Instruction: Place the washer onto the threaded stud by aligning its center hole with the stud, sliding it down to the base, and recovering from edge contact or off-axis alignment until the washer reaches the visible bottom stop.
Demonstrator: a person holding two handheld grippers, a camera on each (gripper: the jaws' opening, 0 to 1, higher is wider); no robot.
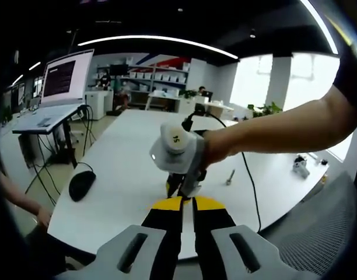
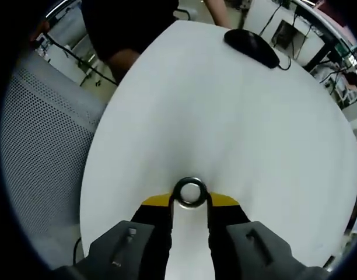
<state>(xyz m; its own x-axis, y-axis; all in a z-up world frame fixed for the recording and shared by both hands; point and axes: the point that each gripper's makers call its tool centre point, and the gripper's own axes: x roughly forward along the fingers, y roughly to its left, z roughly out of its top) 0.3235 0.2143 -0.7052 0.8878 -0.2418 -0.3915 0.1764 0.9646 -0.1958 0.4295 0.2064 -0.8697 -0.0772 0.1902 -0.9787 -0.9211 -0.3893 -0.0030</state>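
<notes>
Washer: a metal ring, the washer, sits between the tips of the right gripper in the right gripper view, its flat face and centre hole turned toward the camera; being round, it has no long axis.
Right gripper: its jaws stand partly apart and pinch the washer's rim from both sides, above the white table; in the left gripper view the same right gripper hangs tips-down over the table, held by a person's hand.
Left gripper: the left gripper has its yellow-tipped jaws closed together with nothing between them.
Stud: a small bolt-like stud stands at about 3 o'clock of the right gripper, apart from it.
Around: a black mouse lies at 9 o'clock, a cable runs across the table, and a laptop is at 10 o'clock.
Room: an open office with shelves and bright windows.
</notes>
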